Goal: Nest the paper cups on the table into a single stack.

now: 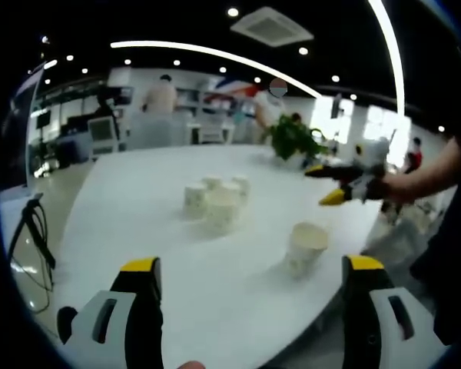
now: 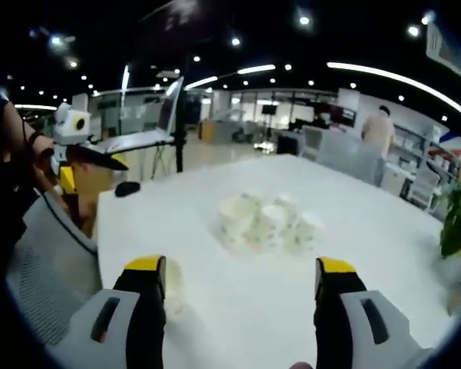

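So the big white table [image 1: 138,231] was sitting in this open office space, and the paper cups were all on it. Most were bunched together in a cluster [image 1: 215,201] around the middle of the tabletop, touching or nearly touching each other. One lone cup [image 1: 305,247] stood upright apart from that bunch, closer to the table's edge on the person's side.

In the left gripper view, the left gripper [image 1: 250,273] was held low over the near part of the table, its yellow-tipped jaws spread wide with nothing between them. The lone cup sat just ahead of it, toward the right jaw. The right gripper [image 1: 329,184] came in from the right, held up in the air over the table edge by the person's hand [image 1: 396,187], jaws parted too and not gripping anything.

The right gripper view had the cluster [image 2: 267,221] straight ahead between the spread jaws, well apart from them.

A potted plant [image 1: 293,138] sat on the far side of the table, and a couple of people [image 1: 161,96] stood back there.
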